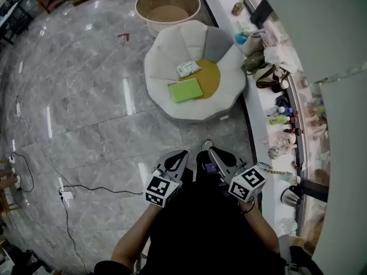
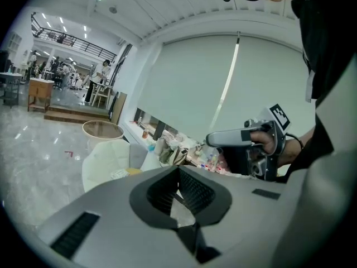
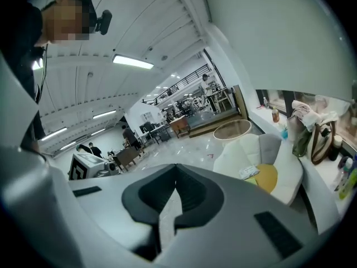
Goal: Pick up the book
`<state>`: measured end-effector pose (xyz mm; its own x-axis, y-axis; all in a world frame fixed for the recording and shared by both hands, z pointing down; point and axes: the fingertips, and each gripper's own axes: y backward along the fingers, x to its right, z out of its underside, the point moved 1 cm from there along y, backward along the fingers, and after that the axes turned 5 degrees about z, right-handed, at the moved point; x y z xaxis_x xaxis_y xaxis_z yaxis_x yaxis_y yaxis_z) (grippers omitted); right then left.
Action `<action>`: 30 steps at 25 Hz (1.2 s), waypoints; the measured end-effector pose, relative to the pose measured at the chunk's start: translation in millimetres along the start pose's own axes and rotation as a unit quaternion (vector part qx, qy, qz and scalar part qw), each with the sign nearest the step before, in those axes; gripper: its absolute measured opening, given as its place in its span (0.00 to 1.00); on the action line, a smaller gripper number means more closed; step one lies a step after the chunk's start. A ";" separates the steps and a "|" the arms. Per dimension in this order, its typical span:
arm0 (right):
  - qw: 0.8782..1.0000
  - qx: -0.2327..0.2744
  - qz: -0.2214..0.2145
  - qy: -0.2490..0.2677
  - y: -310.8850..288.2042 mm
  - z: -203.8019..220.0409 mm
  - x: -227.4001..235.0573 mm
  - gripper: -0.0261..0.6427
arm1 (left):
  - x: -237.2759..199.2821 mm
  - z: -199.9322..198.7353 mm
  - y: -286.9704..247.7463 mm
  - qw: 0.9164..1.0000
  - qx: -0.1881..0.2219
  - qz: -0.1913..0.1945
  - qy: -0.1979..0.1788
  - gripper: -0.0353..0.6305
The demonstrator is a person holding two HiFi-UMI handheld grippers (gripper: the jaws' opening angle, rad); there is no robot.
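A green book (image 1: 185, 90) lies flat on the seat of a white shell-shaped chair (image 1: 166, 50), partly on a yellow cushion (image 1: 209, 76). A white printed packet (image 1: 188, 68) lies just behind it. Both grippers hang close to my body, well short of the chair, with marble floor between. My left gripper (image 1: 182, 153) and right gripper (image 1: 211, 150) point toward the chair side by side. Each one's jaws meet at the tips with nothing in them: left gripper (image 2: 178, 171), right gripper (image 3: 176, 182). In the right gripper view a green sliver of the book (image 3: 251, 181) shows on the chair.
A round wooden tub (image 1: 167, 7) stands behind the chair. A white window ledge (image 1: 255, 105) along the right carries bags, bottles and a kettle (image 1: 289, 195). A black cable and power strip (image 1: 66, 195) lie on the grey marble floor at the left.
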<state>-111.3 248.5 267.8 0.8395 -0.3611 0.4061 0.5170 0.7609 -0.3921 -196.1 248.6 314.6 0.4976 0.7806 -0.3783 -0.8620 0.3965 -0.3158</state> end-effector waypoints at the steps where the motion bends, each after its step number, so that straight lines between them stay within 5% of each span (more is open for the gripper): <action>1: 1.000 0.001 0.002 -0.003 -1.4 -0.6 1.7 0.06 | -2.5 -0.1 -1.1 1.000 -0.004 0.001 0.000 0.07; 18: 0.999 0.007 -0.030 -0.029 -48.6 -59.0 101.1 0.06 | -23.4 -43.6 -89.4 0.999 -0.033 -0.019 -0.016 0.07; 30: 0.996 -0.013 -0.085 -0.012 -76.1 -114.8 190.6 0.06 | -42.4 -91.2 -179.2 0.995 -0.023 -0.093 -0.008 0.07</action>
<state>28.6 59.9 280.3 0.7358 -0.4695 0.4880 0.6552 0.6759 -0.3376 -54.0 100.4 307.8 0.6463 0.7035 -0.2957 -0.7497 0.5130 -0.4181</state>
